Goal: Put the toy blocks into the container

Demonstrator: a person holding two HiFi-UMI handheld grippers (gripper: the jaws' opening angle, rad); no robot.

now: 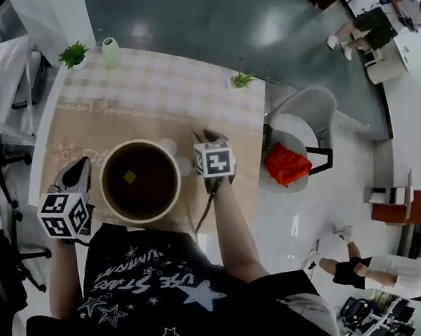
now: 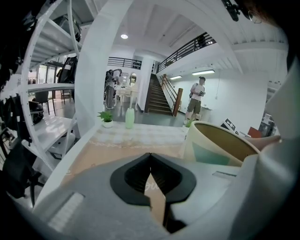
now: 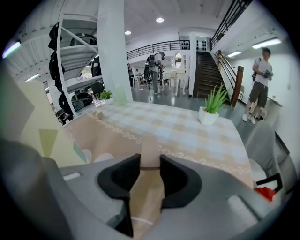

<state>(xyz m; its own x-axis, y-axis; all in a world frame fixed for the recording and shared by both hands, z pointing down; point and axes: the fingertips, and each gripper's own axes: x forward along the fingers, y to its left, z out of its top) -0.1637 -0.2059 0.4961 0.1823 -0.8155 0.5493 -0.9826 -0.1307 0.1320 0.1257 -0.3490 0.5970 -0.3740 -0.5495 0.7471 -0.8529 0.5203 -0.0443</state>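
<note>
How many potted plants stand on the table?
2. One potted plant at the far left corner of the table, beside a green vase; the other near its right edge. None seems hidden.

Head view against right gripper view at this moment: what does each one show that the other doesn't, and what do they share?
Only the head view: the container's inside with a yellow block on its bottom, and the left gripper beside it. Only the right gripper view: a tan block filling the gap between the right gripper's jaws, and a staircase. Both: the checked tablecloth, the small potted plant and the red thing on the chair.
</note>
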